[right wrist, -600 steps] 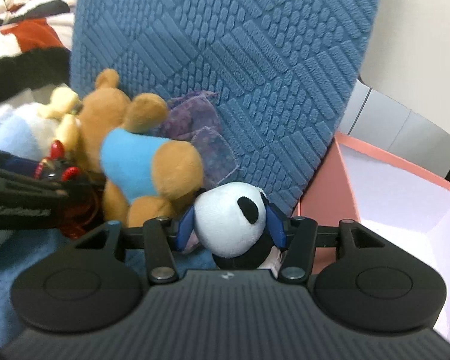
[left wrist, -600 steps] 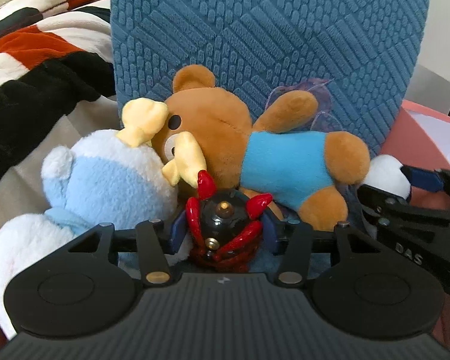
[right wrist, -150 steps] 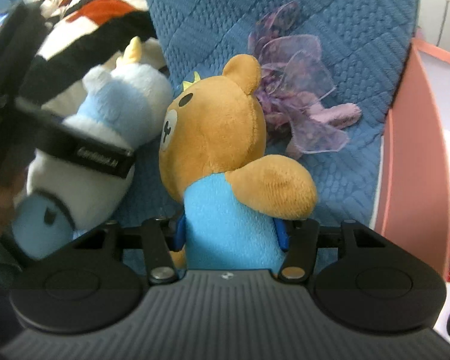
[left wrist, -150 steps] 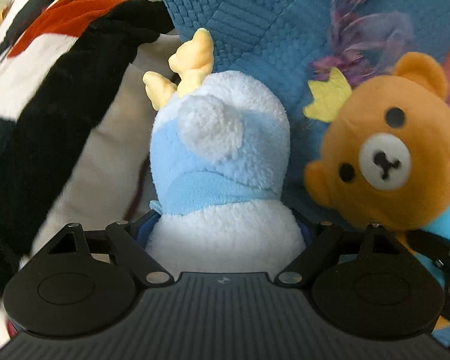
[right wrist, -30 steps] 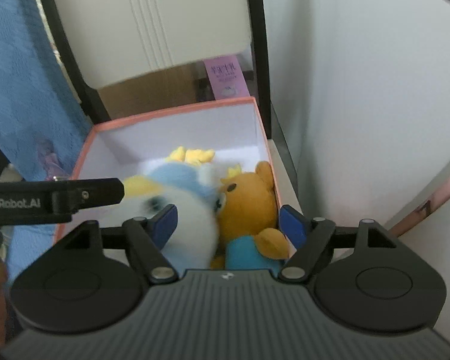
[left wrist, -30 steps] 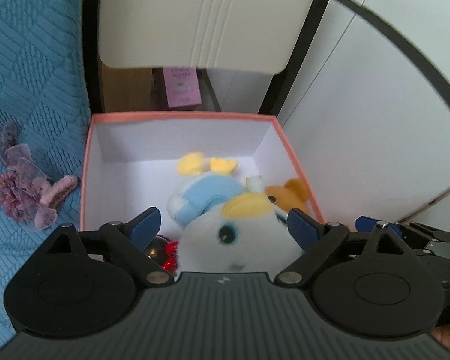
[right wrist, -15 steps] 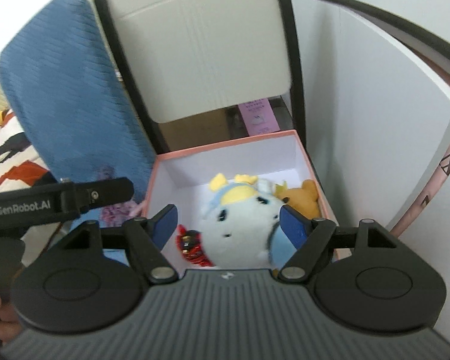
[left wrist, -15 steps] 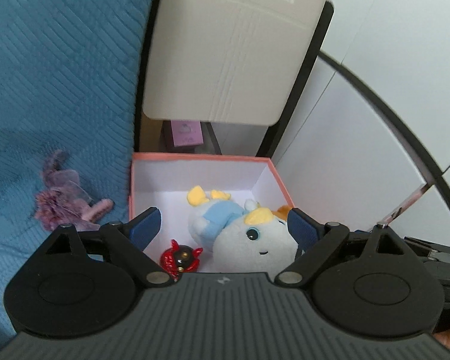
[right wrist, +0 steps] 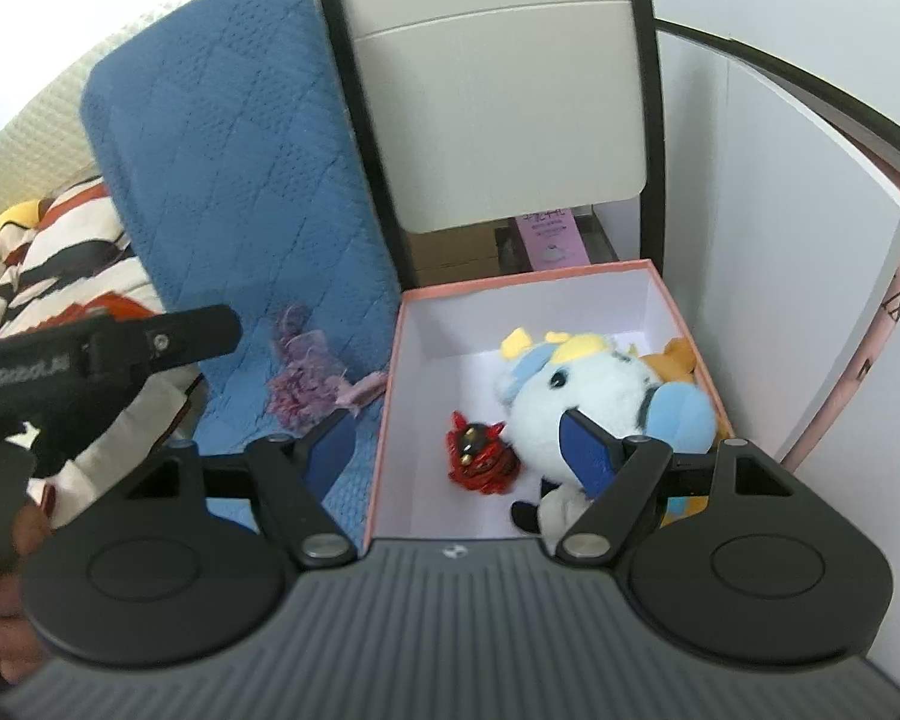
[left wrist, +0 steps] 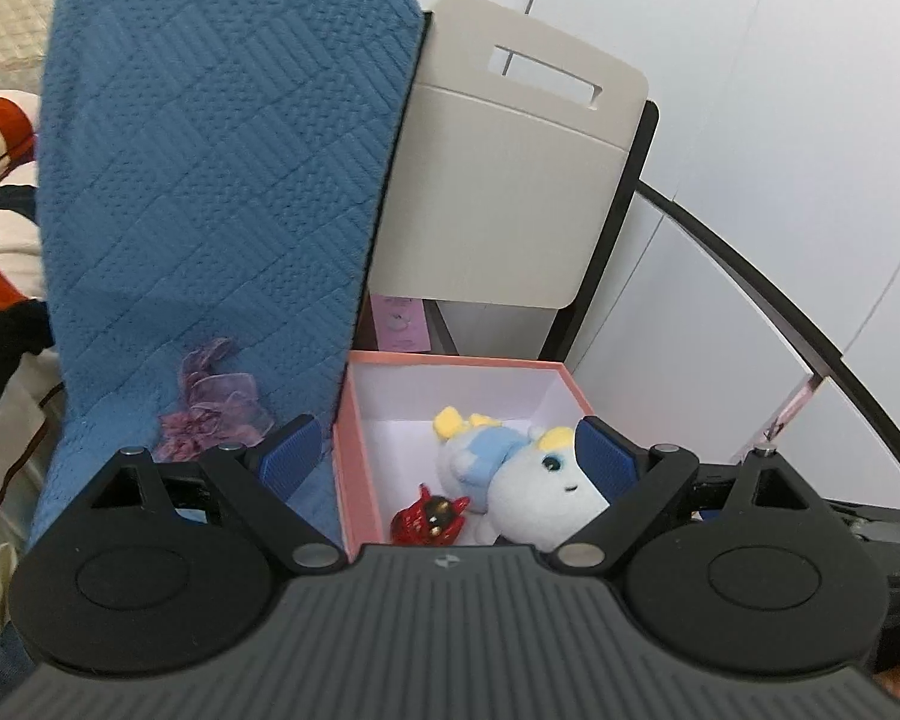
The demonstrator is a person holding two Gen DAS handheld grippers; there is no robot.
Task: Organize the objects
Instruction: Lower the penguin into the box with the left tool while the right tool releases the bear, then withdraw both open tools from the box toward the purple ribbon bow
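Both toys now lie in the box (right wrist: 390,414) – left gripper (left wrist: 447,450) and right gripper (right wrist: 462,438), spread and empty, have pulled back; purple bow (right wrist: 306,372) remains at nine o'clock.

One pink box (right wrist: 390,396) is holding four toys — one white-and-blue plush (right wrist: 594,390), one brown bear (right wrist: 678,360), one red-and-black figure (right wrist: 480,450) and one black-and-white plush (right wrist: 555,510) — while one purple ribbon flower (right wrist: 306,378) is lying outside.

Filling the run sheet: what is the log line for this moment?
left gripper: open, empty | right gripper: open, empty | pink box: white-blue plush, red toy, bear | purple bow: outside
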